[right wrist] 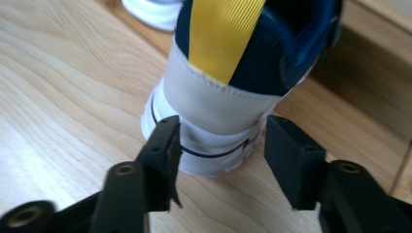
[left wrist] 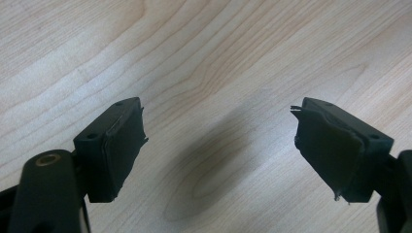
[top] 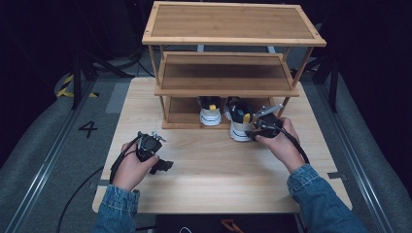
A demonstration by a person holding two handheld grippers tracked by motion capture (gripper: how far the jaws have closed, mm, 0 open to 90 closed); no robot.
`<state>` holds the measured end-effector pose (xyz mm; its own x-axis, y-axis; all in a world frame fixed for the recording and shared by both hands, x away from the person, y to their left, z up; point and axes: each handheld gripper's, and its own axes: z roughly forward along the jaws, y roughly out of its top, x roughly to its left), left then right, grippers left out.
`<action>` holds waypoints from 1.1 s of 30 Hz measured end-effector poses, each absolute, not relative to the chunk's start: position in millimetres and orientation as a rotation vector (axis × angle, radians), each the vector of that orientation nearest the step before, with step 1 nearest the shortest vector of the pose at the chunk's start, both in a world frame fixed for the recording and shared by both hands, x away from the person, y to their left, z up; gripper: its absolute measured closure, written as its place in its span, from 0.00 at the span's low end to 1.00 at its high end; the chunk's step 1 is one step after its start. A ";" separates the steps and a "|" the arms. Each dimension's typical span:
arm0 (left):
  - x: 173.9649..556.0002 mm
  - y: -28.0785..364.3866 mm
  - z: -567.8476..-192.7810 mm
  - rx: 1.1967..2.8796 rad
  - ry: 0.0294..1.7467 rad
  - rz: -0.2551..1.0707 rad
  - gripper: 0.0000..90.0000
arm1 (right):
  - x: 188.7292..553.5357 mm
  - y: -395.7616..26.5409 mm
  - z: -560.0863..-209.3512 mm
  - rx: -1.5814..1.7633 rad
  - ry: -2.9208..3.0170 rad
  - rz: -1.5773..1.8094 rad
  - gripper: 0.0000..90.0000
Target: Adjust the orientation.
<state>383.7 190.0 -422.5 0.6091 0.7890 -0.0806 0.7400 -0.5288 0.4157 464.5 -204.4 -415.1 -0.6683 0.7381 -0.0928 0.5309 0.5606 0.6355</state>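
Observation:
Two white and navy sneakers with yellow heel tabs stand heel-out at the bottom shelf of a wooden rack. The left shoe point(top: 210, 114) sits on the shelf. The right shoe point(top: 239, 124) juts forward onto the table. My right gripper point(top: 252, 132) is at that shoe's heel. In the right gripper view the shoe's white heel point(right wrist: 218, 97) sits between the jaws of the right gripper point(right wrist: 221, 145), and the pads meet its two sides low down. My left gripper point(top: 165, 166) hovers over bare table at the front left, and in its own view the left gripper point(left wrist: 218, 145) stands open with nothing between the jaws.
The three-tier wooden rack point(top: 233, 24) stands at the back of the light wooden table point(top: 214, 179); its top and middle shelves carry nothing. Bare tabletop lies between the two hands. Dark floor and rails surround the table.

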 end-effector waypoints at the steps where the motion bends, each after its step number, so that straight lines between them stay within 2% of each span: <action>1: 383.1 190.8 -422.9 2.421 1.225 0.163 0.21 | 465.7 -203.3 -416.4 1.046 2.459 0.826 0.60; 9: 377.0 198.3 -423.1 2.406 1.253 0.165 0.21 | 476.9 -198.4 -416.2 1.046 2.462 0.845 0.62; 12: 374.0 202.0 -422.9 2.402 1.264 0.169 0.21 | 481.8 -195.7 -418.7 1.040 2.443 0.868 0.69; 20: 364.5 213.1 -424.9 2.386 1.301 0.176 0.21 | 493.5 -185.5 -422.9 1.036 2.406 0.866 0.69; 33: 352.7 227.8 -424.5 2.360 1.338 0.189 0.21 | 508.0 -174.3 -430.7 1.060 2.330 0.896 0.62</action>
<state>352.7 227.8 -424.5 0.5278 0.8450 -0.0865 0.7881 -0.4491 0.4210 508.0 -174.3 -430.7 -0.6178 0.7784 -0.1114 0.5034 0.5003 0.7045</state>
